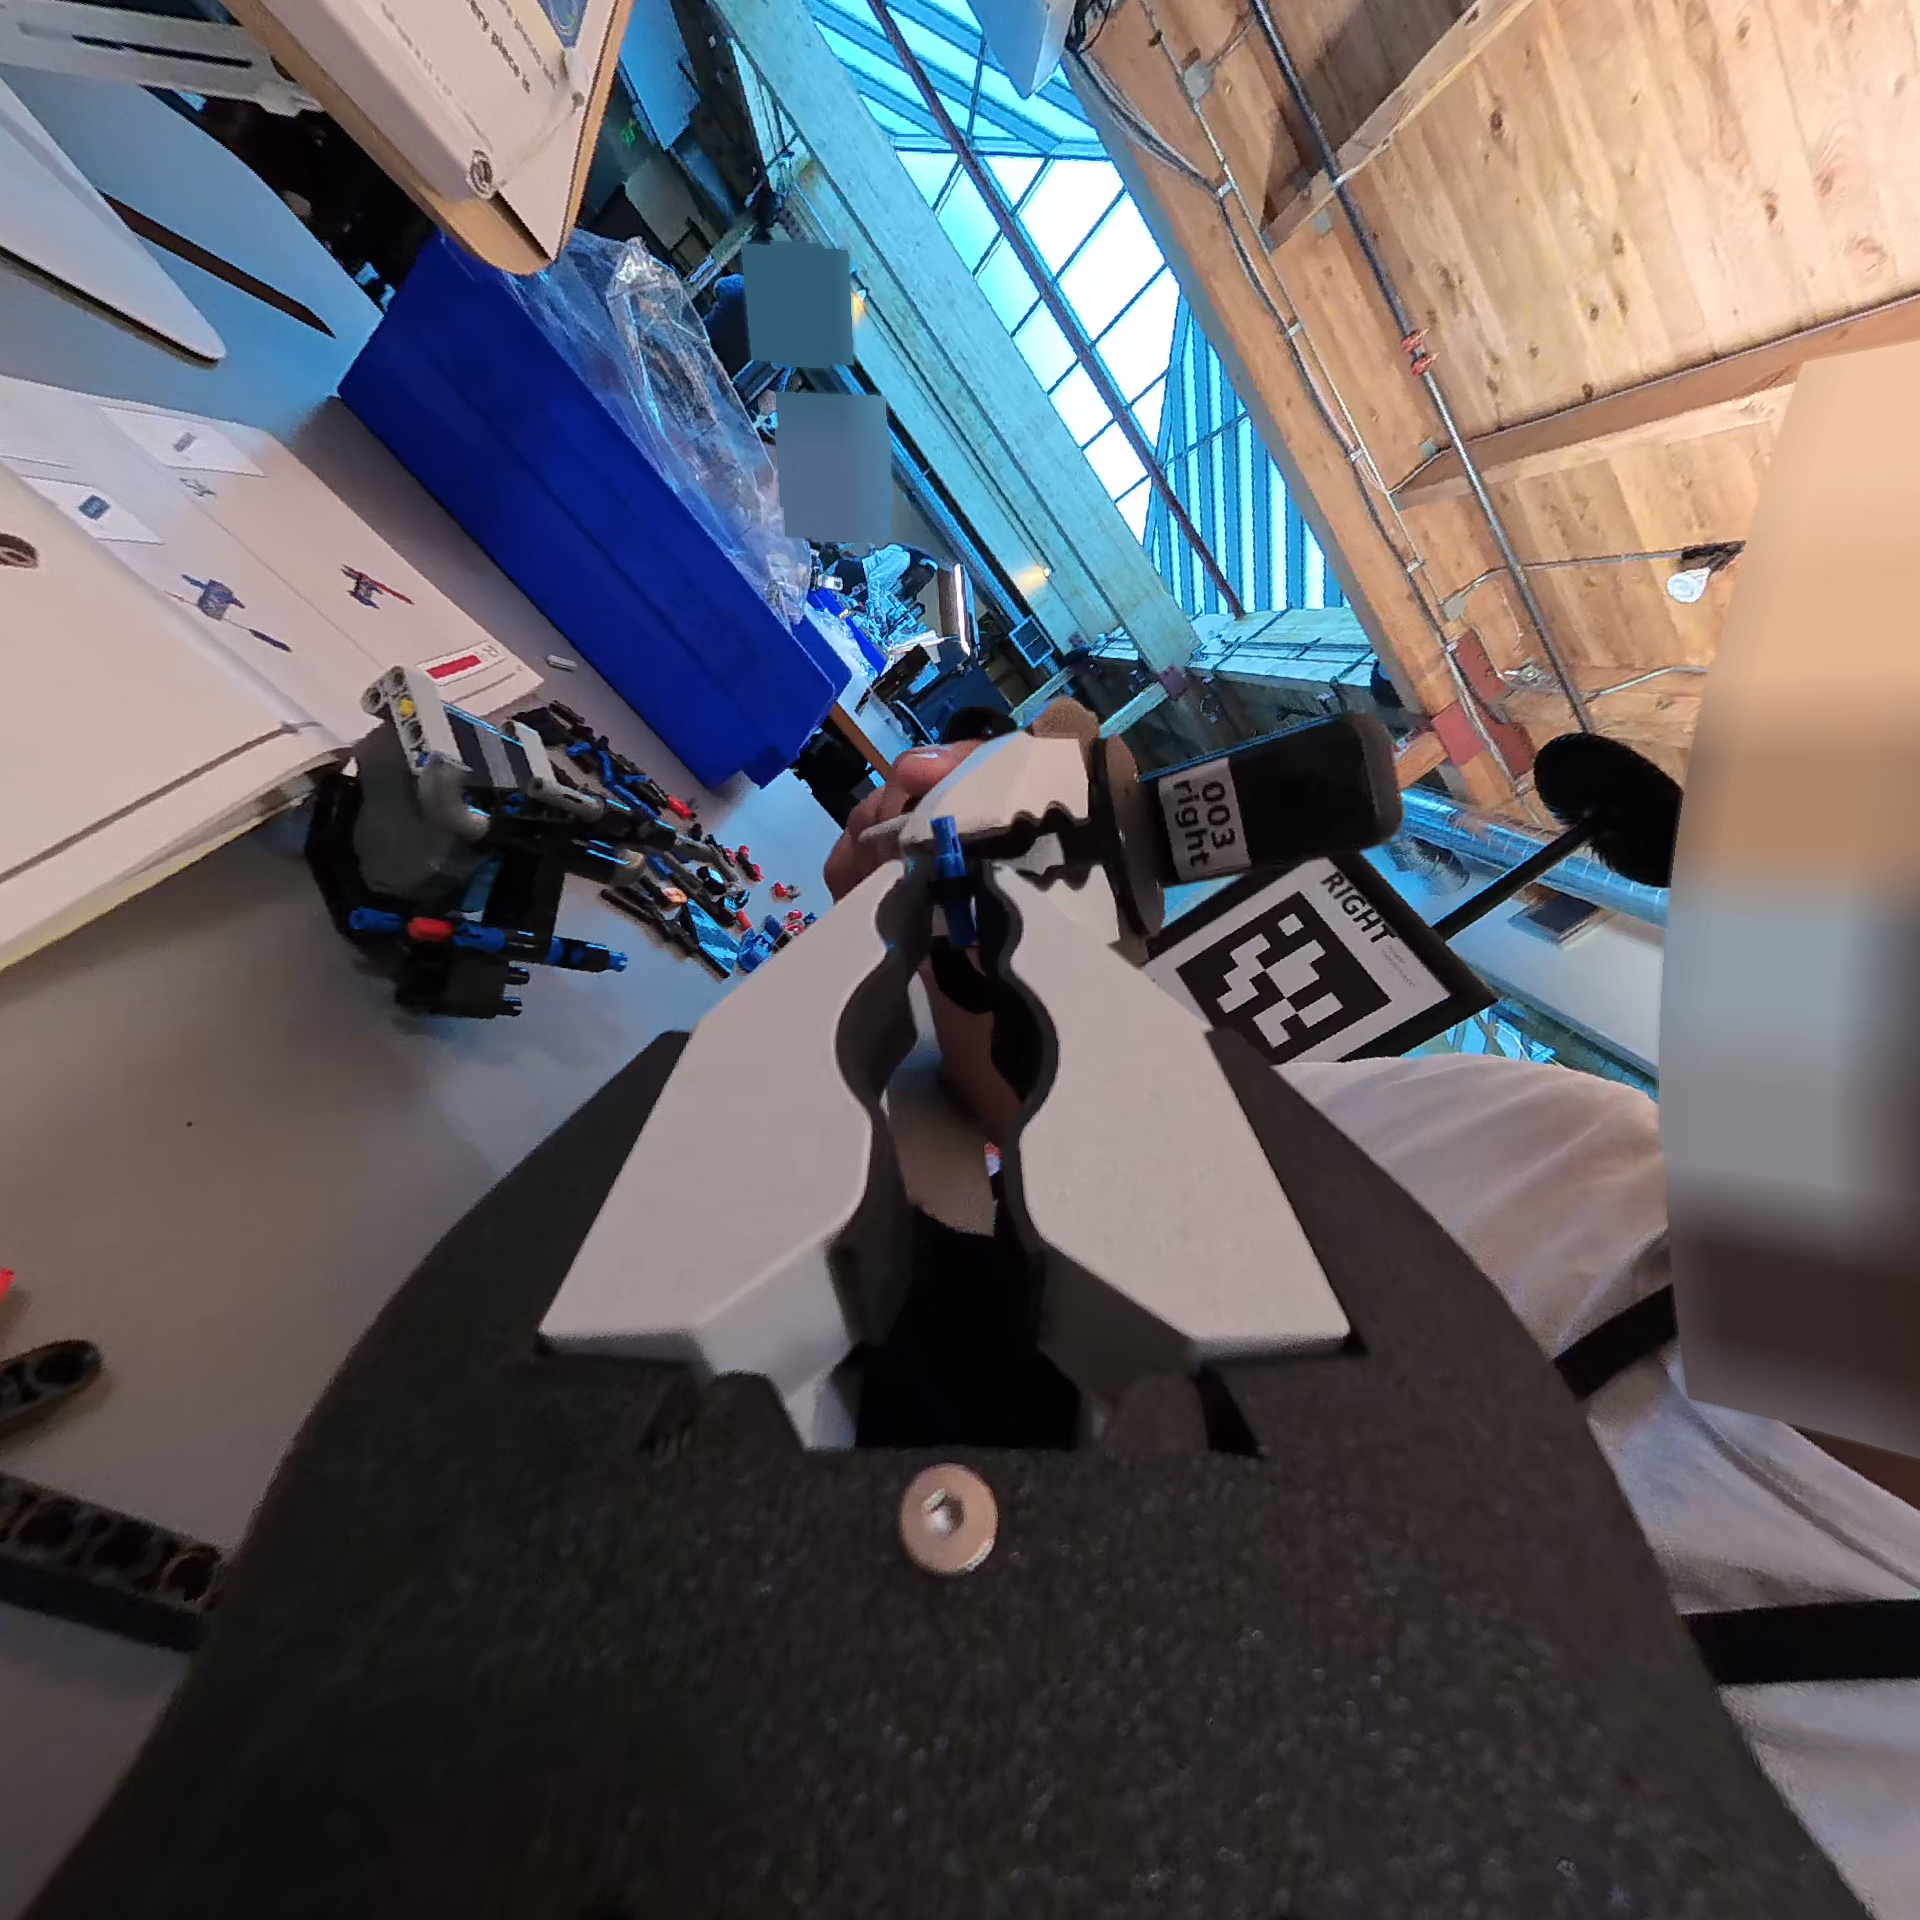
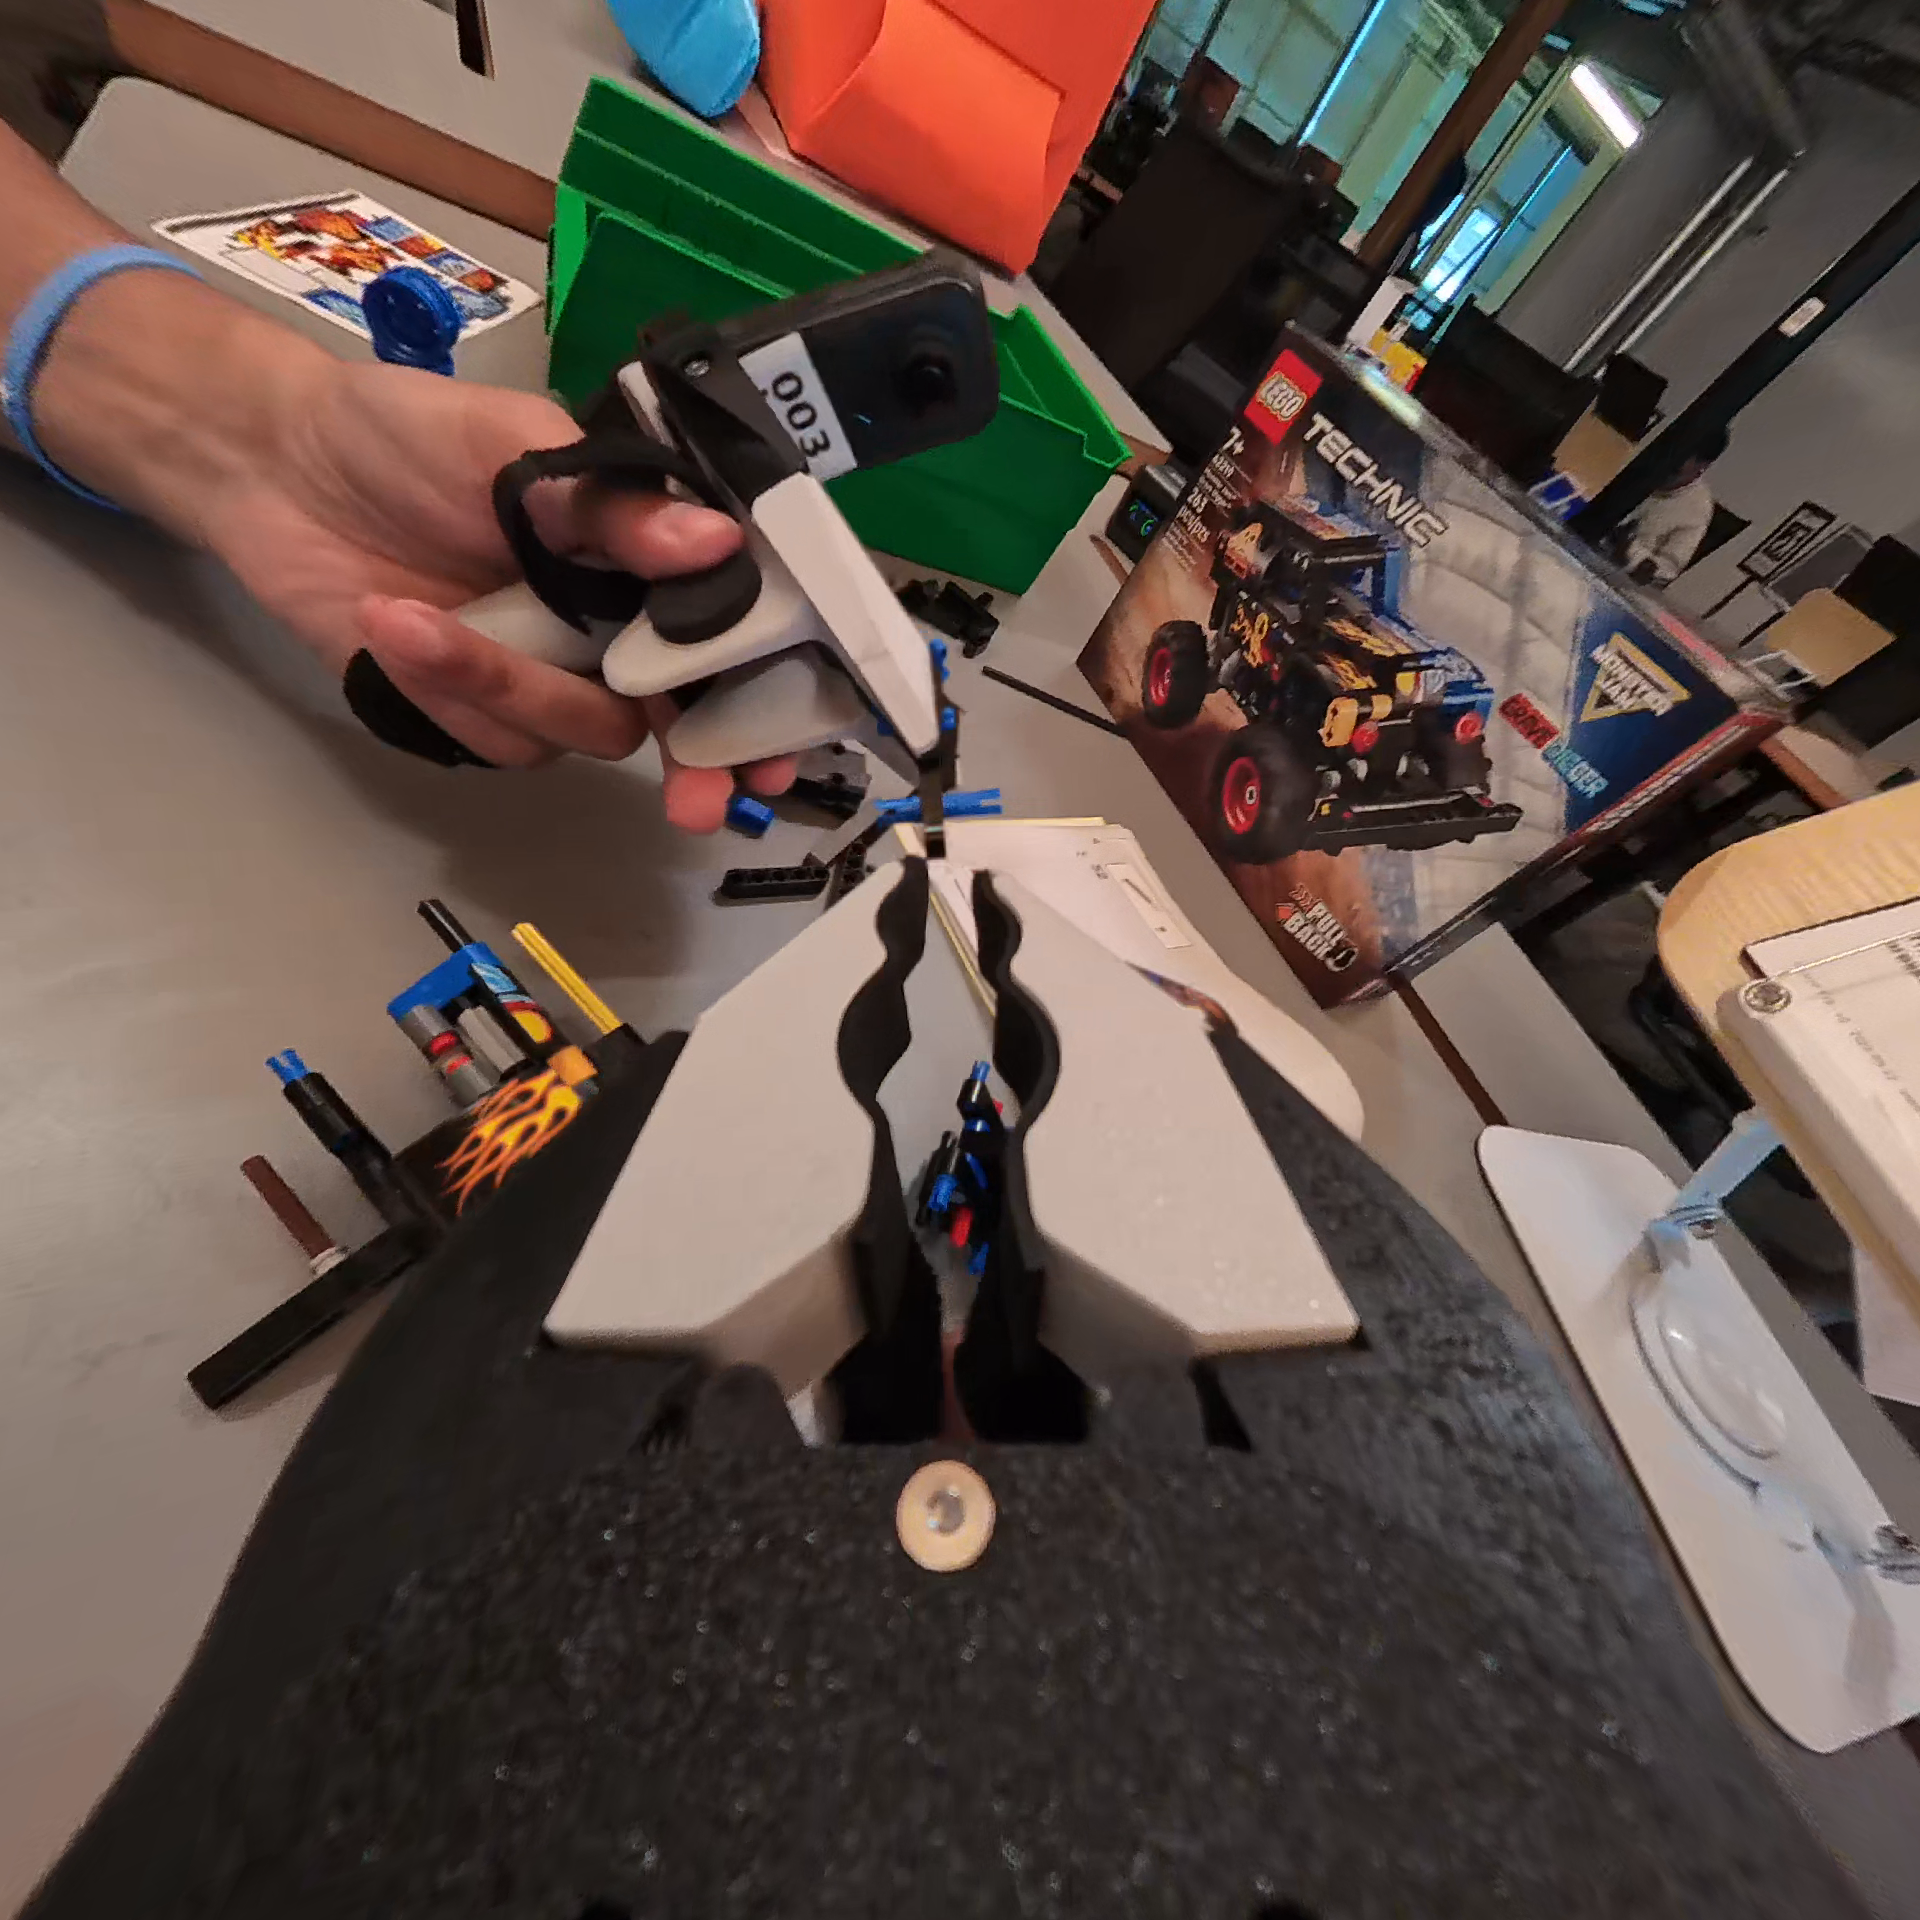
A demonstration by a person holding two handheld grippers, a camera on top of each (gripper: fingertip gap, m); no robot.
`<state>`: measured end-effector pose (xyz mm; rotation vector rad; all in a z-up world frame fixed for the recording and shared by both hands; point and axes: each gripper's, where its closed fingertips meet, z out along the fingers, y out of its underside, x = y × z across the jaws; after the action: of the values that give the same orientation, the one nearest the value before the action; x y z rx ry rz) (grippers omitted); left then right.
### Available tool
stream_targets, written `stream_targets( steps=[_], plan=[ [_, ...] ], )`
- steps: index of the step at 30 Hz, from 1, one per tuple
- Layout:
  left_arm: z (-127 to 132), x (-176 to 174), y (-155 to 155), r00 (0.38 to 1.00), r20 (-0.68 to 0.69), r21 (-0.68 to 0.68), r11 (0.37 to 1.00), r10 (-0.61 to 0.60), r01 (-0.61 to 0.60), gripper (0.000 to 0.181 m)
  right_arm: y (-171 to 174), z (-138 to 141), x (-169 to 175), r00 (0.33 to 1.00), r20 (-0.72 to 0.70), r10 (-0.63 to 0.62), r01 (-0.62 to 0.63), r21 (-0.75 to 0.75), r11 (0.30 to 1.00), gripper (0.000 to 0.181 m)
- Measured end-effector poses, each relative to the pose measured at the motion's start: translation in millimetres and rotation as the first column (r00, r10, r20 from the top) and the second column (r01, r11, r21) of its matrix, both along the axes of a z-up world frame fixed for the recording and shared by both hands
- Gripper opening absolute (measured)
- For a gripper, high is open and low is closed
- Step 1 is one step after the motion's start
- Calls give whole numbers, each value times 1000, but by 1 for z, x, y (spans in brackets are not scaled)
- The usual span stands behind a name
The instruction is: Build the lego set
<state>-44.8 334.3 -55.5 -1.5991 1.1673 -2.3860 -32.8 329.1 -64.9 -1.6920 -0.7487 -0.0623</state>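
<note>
Each camera sits close behind its own fingers, rolled sideways on the left, facing the other; both share the blue pin (image 1: 951, 883) held between tips.

Blue pin (image 1: 948, 881), green bin (image 2: 790, 343)

1. You can't tell what the loose parts (image 1: 686, 883) scattered past the half-built model are, way too small.
2. Your black beam (image 1: 47, 1382) gets cut off by the left edge.
3. The box (image 2: 1455, 727) blurs out on its right end.
</note>
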Motion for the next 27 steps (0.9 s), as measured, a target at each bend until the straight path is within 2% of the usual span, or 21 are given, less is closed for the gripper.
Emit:
stream_targets(
  steps=[8,11,17,24,27],
  plan=[
    [-8,3,-9,999,-25,-1,999,-39,39,5,-3,-12,1,998,52,32,-30,-43,999,2],
    [-13,3,-13,999,-39,48,998,-38,40,5,-6,-16,2,999,36,40,-38,-67,997,0],
    [-13,1,-20,999,-23,182,983,-31,35,6,-12,-16,1,995,-13,94,-95,-78,992,0],
    [-14,1,-15,999,-26,218,975,-39,44,9,-18,-22,0,982,-117,151,-167,-141,976,0],
    [-14,2,-14,999,-19,241,970,-29,33,0,-20,-22,0,964,-194,179,-211,-160,964,0]
  ],
)
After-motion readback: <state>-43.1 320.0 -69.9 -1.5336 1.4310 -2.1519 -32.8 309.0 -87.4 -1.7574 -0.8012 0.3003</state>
